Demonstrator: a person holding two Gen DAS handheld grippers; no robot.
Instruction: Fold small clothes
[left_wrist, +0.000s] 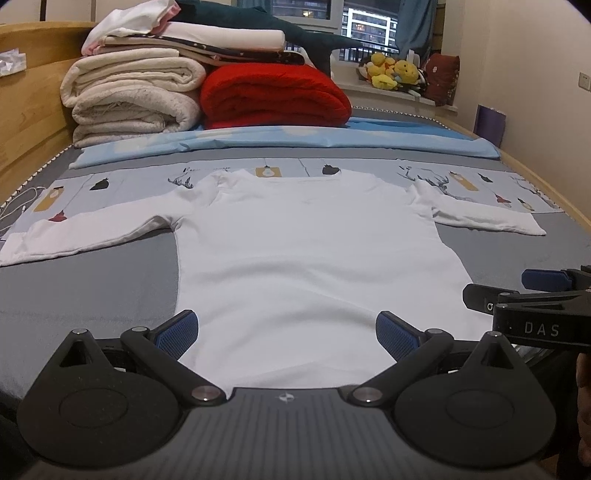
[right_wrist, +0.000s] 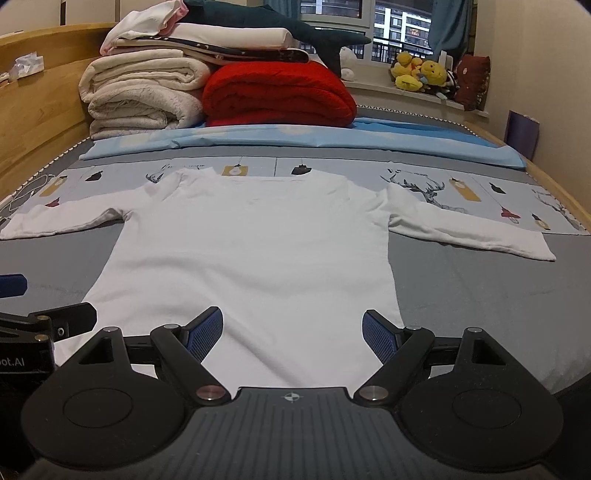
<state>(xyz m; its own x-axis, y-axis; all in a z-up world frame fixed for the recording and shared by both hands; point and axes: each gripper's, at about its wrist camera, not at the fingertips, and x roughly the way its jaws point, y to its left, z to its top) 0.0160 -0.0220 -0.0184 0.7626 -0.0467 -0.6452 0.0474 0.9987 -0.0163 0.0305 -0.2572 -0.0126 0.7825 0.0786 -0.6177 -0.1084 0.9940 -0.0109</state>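
Both tongs are released, each with its two blue-padded fingers spread wide and nothing between them. Left tongs (left_wrist: 287, 334) hang above the near hem of the white long-sleeved shirt (left_wrist: 306, 266); the left finger pad (left_wrist: 177, 334) sits at the shirt's left edge and the other pad lies over the cloth. Right tongs (right_wrist: 293, 332) hang over the same hem, toward the shirt's right side, with the right finger pad (right_wrist: 380, 338) near the shirt's right edge. The two tools are side by side: part of the right tool shows at the right border of the left wrist view, and part of the left tool at the left border of the right wrist view.

The shirt lies flat on the bed (right_wrist: 480, 295), neckline away from the cameras, both sleeves spread out to the sides. Its body rests on the grey cover; the shoulders and sleeves reach onto a printed sheet (right_wrist: 443, 188) with deer and lamp figures. Beyond that lies a light blue sheet (left_wrist: 332, 140).

At the far end of the bed stand a red folded blanket (left_wrist: 273, 96) and, just beside it, a stack of cream folded blankets (left_wrist: 133, 96) with more folded cloth on top. Yellow plush toys (right_wrist: 417, 75) sit on the window ledge.
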